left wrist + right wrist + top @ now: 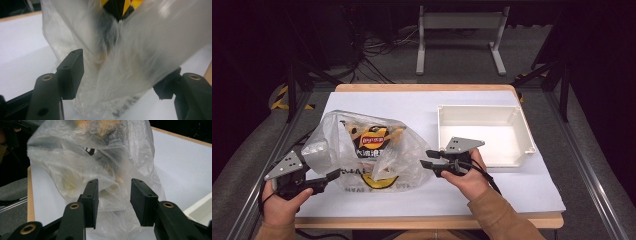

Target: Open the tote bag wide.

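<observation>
A clear plastic bag lies on the white sheet at left of centre, with a yellow and black snack packet inside it. My left gripper is at the bag's near left corner. Its jaws stand wide apart, with loose bag film bulging between them, and the pads do not pinch it. My right gripper points left at the bag's right edge. Its jaws are parted, with a fold of the bag just beyond the gap and nothing clamped.
An open white plastic bin stands at the right of the table, just behind my right hand. The white sheet covers the wooden tabletop. A metal stand and cables are on the floor behind the table.
</observation>
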Motion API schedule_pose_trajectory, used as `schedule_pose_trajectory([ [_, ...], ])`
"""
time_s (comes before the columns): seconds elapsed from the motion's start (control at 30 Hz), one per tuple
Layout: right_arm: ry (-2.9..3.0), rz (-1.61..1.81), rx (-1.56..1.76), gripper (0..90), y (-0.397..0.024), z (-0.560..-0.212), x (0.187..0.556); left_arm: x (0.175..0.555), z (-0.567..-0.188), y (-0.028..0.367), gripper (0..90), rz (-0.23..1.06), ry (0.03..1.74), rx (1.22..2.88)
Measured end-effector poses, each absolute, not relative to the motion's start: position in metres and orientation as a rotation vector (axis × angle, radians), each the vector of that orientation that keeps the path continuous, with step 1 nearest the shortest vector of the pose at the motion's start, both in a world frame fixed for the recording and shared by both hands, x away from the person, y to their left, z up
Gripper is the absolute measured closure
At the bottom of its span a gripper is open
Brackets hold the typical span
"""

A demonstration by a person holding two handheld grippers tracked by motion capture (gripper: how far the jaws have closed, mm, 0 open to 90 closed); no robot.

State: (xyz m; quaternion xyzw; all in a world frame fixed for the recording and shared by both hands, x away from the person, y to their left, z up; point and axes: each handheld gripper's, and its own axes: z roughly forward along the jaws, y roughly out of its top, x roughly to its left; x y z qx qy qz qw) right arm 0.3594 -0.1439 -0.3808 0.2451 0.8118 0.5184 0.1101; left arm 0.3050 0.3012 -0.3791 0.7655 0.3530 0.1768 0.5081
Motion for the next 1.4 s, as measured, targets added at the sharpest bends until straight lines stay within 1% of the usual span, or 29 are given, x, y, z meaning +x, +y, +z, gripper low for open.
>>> schedule_pose_trajectory([
  [0.17, 2.349, 1.569, 0.697, 57.9, -0.147, -0.367, 0.352, 0.298, -0.37, 0.303, 35.1, 0.459, 0.851, 1.81],
  [0.2, 2.332, 1.592, 0.689, 56.0, -0.147, -0.362, 0.35, 0.296, -0.366, 0.304, 36.2, 0.475, 0.849, 1.799],
  [0.23, 2.332, 1.592, 0.689, 56.0, -0.147, -0.362, 0.35, 0.296, -0.366, 0.304, 36.9, 0.475, 0.849, 1.799],
  [0.27, 2.311, 1.609, 0.676, 52.8, -0.147, -0.358, 0.35, 0.294, -0.363, 0.304, 38.5, 0.484, 0.845, 1.793],
  [0.3, 2.311, 1.609, 0.676, 52.8, -0.147, -0.358, 0.35, 0.294, -0.363, 0.304, 40.0, 0.484, 0.845, 1.793],
  [0.33, 2.303, 1.615, 0.674, 51.1, -0.146, -0.356, 0.35, 0.293, -0.362, 0.304, 40.0, 0.485, 0.842, 1.787],
  [0.4, 2.277, 1.641, 0.659, 45.3, -0.143, -0.351, 0.352, 0.292, -0.36, 0.305, 46.8, 0.491, 0.84, 1.781],
  [0.47, 2.256, 1.646, 0.646, 40.3, -0.141, -0.348, 0.353, 0.291, -0.358, 0.305, 51.7, 0.501, 0.837, 1.789],
  [0.53, 2.25, 1.652, 0.631, 35.5, -0.138, -0.346, 0.355, 0.29, -0.358, 0.305, 61.3, 0.502, 0.829, 1.786],
  [0.6, 2.247, 1.645, 0.605, 31.9, -0.134, -0.344, 0.357, 0.291, -0.357, 0.305, 69.2, 0.508, 0.82, 1.788],
  [0.67, 2.26, 1.621, 0.581, 29.4, -0.129, -0.343, 0.36, 0.291, -0.357, 0.305, 74.0, 0.507, 0.815, 1.794],
  [0.8, 2.277, 1.591, 0.563, 26.8, -0.12, -0.343, 0.367, 0.293, -0.358, 0.302, 76.8, 0.497, 0.806, 1.811],
  [0.97, 2.293, 1.564, 0.55, 26.5, -0.109, -0.346, 0.373, 0.295, -0.36, 0.3, 76.8, 0.493, 0.798, 1.823],
  [1.17, 2.312, 1.531, 0.564, 31.2, -0.1, -0.353, 0.381, 0.296, -0.361, 0.298, 76.4, 0.49, 0.792, 1.829],
  [1.2, 2.316, 1.525, 0.568, 33.5, -0.099, -0.354, 0.383, 0.296, -0.362, 0.298, 76.0, 0.488, 0.791, 1.828],
  [1.23, 2.32, 1.519, 0.572, 37.7, -0.099, -0.355, 0.384, 0.296, -0.362, 0.298, 75.8, 0.49, 0.79, 1.829],
  [1.27, 2.328, 1.511, 0.569, 45.1, -0.098, -0.356, 0.385, 0.296, -0.362, 0.298, 75.6, 0.49, 0.79, 1.829],
  [1.3, 2.328, 1.511, 0.569, 45.1, -0.098, -0.356, 0.385, 0.296, -0.362, 0.298, 75.6, 0.488, 0.79, 1.832],
  [1.33, 2.337, 1.504, 0.573, 50.2, -0.098, -0.356, 0.385, 0.296, -0.362, 0.297, 75.4, 0.488, 0.79, 1.833],
  [1.37, 2.341, 1.502, 0.575, 60.0, -0.098, -0.356, 0.386, 0.296, -0.362, 0.297, 75.2, 0.488, 0.789, 1.834],
  [1.4, 2.349, 1.493, 0.574, 67.8, -0.099, -0.356, 0.386, 0.296, -0.362, 0.296, 75.2, 0.488, 0.788, 1.836],
])
